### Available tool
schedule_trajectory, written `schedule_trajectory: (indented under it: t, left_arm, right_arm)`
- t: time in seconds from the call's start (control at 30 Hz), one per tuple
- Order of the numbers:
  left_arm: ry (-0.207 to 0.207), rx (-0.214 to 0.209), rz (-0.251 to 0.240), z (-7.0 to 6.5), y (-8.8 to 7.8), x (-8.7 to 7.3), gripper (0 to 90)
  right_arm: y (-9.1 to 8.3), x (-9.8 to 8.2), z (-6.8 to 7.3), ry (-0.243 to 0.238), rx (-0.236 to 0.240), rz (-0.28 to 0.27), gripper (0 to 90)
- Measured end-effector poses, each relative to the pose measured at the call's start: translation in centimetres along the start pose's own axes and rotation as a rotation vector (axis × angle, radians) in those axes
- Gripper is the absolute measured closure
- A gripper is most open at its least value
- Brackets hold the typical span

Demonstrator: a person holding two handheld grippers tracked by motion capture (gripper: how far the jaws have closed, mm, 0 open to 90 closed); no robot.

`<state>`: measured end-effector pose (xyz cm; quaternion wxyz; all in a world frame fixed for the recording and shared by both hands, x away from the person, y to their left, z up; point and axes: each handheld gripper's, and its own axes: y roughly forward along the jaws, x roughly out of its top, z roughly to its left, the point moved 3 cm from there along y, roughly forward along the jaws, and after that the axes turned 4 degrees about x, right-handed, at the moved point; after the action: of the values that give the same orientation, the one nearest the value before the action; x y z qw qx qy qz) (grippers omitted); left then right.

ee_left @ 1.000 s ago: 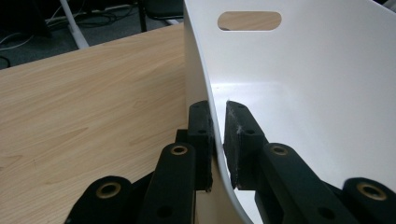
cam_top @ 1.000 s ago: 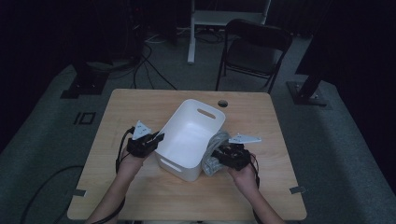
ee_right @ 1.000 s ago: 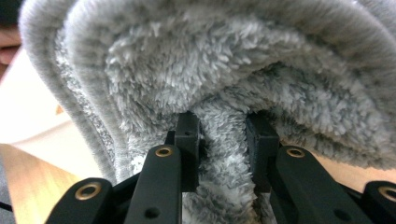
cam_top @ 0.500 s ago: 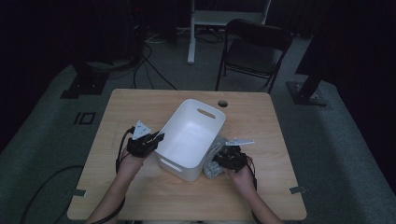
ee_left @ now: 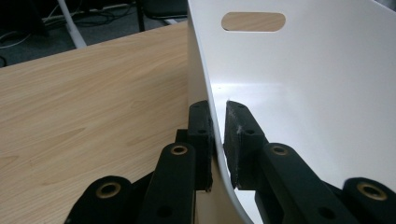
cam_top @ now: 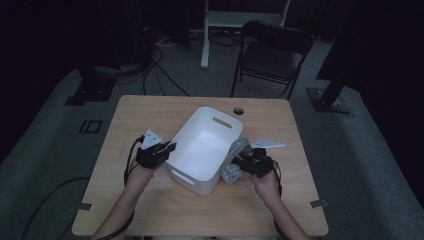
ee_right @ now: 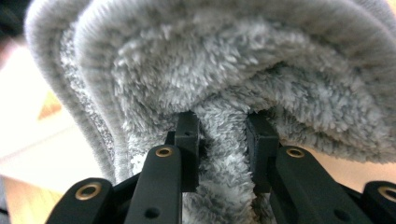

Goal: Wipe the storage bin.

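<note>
Left gripper (cam_top: 167, 148) has its fingers (ee_left: 240, 140) clamped on the side wall of the white plastic rectangular bin with slot handles (cam_top: 202, 150), one finger outside the thin wall, one inside. The bin sits skewed near the middle of the wooden tabletop (cam_top: 150, 112), one corner pointing towards the near edge.

Over on the right, the right gripper (cam_top: 239, 169) has its fingers (ee_right: 189, 140) pinched on a fold of the fluffy grey fleece cloth (cam_top: 235, 160), which lies bunched on the tabletop just beside the bin's right wall, touching it as far as I can tell.

Now the risks. That pinch takes only a small ridge of pile, so I'd say the fleece could slide out on the lift and flop back onto the tabletop. The bulk hangs loose beyond the fingers, so a low carry may snag it on the rim and drape it half in, half out. And the bin wall is thin and already bowing in the left grip; a tug from the dragging cloth could twist the bin or slip it free.
</note>
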<state>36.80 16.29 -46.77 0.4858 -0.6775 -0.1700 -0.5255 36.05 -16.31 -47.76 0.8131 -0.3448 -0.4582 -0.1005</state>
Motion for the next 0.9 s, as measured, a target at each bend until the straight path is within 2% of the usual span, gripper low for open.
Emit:
schedule_trajectory:
  t: [0.07, 0.17, 0.43, 0.9]
  left_arm:
    - [0.01, -0.004, 0.004, -0.1, 0.0, 0.0, 81.0]
    - [0.017, -0.005, 0.005, -0.3, 0.0, 0.1, 80.9]
    - [0.01, -0.009, 0.0, -0.2, 0.0, 0.0, 80.9]
    - [0.008, -0.008, -0.002, -0.2, 0.1, 0.0, 80.9]
  right_arm:
    - [-0.4, 0.7, -0.1, -0.001, 0.001, -0.01, 71.4]
    - [-0.2, 0.8, -0.6, 0.01, 0.012, -0.019, 71.3]
    - [1.3, -0.9, -1.6, 0.034, -0.034, 0.026, 71.4]
    - [3.2, -2.9, -3.7, 0.081, -0.076, 0.102, 71.4]
